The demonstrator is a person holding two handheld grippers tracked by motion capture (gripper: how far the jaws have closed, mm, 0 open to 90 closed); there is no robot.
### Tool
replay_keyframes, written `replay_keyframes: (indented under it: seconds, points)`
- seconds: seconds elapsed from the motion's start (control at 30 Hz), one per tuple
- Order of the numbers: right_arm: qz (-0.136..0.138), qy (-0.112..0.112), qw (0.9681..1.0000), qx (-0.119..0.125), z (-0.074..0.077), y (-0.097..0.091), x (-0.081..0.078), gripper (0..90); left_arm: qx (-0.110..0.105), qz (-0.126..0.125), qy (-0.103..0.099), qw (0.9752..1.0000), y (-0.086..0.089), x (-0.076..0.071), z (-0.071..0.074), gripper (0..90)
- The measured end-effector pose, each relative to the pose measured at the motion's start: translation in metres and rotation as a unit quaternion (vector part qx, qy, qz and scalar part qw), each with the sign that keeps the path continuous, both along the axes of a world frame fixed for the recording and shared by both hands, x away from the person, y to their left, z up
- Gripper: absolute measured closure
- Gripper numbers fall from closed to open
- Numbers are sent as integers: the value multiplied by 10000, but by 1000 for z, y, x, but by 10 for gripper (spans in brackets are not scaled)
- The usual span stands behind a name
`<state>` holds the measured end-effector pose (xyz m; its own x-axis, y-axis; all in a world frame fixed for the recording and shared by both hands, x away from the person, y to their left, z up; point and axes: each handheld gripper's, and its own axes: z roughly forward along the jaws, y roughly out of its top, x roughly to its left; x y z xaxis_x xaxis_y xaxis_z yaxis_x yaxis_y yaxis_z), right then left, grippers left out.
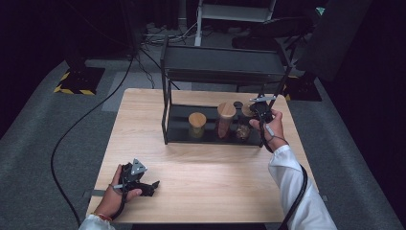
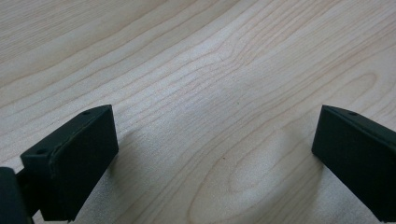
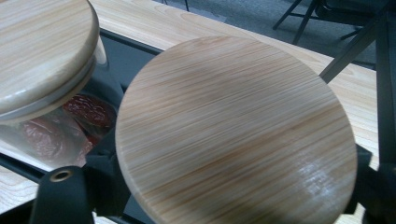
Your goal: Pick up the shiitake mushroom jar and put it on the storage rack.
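Note:
A black two-shelf rack (image 1: pixel 222 72) stands at the back of the wooden table (image 1: pixel 206 177). Three wood-lidded jars stand on its lower shelf. The short one (image 1: pixel 197 123) is at the left, and a tall one with red contents (image 1: pixel 226 119) stands in the middle. The third jar (image 1: pixel 246 113) is at the right. My right gripper (image 1: pixel 253 115) reaches in at that right jar. In the right gripper view its round lid (image 3: pixel 233 135) lies between the black fingers (image 3: pixel 60 196) and hides the pads. My left gripper (image 1: pixel 152 185) rests on the table at the front left, open (image 2: pixel 215 154) over bare wood.
The rack's upright posts (image 1: pixel 166 96) and upper shelf close in the jars from above and the sides. A small dark object (image 1: pixel 238 104) stands behind the jars. Grey carpet (image 1: pixel 43 143) and a black cable (image 1: pixel 72 129) lie beyond the left edge.

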<state>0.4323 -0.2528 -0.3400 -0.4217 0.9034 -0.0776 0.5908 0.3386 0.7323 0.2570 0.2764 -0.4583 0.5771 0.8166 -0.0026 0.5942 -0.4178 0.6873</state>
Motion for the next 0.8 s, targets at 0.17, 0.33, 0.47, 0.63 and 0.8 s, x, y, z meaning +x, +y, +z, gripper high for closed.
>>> replay_keyframes:
  seconds: [0.17,0.33,0.47,0.63,0.8]
  points:
    - [-25,-37,9999,-123,-1,2,-2,161,-1,-1,1,10000,0,0,0,0]
    - [-33,-60,9997,-237,-3,5,-4,97,1,-1,0,10000,0,0,0,0]
    - [-80,-123,9995,-278,-5,6,-7,64,-3,0,1,10000,0,0,0,0]
    - [-145,-258,9991,-304,-7,6,-14,45,-2,-1,1,10000,0,0,0,0]
    - [-137,-411,9986,-311,-11,3,-22,36,0,0,1,10000,0,0,0,0]
